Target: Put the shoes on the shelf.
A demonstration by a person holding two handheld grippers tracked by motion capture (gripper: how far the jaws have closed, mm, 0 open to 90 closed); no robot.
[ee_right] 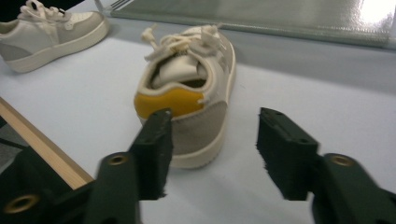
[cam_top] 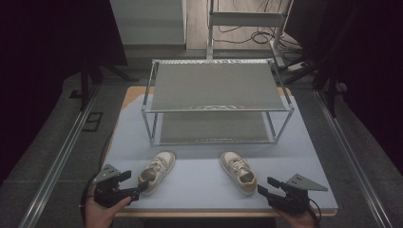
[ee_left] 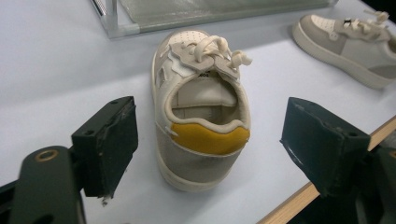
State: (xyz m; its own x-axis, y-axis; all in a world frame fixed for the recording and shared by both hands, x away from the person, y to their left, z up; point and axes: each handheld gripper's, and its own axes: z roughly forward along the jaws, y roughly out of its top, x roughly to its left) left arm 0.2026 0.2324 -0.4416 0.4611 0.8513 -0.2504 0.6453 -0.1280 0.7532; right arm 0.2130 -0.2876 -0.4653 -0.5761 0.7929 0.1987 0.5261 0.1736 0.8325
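pale mat [cam_top: 199, 166] | wooden table edge [cam_top: 190, 213] | grey floor [cam_top: 43, 156]

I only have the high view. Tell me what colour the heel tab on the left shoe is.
Observer: Yellow. The left gripper view shows a yellow tab on the heel of the left shoe.
Operator: Now check whether the left gripper has it.
Observer: No. The left gripper is open, its pads on either side of the heel and clear of it.
Operator: Report on the right side.
Observer: The right gripper is open too, just behind the heel of the right shoe, not touching. That heel has the same yellow tab.
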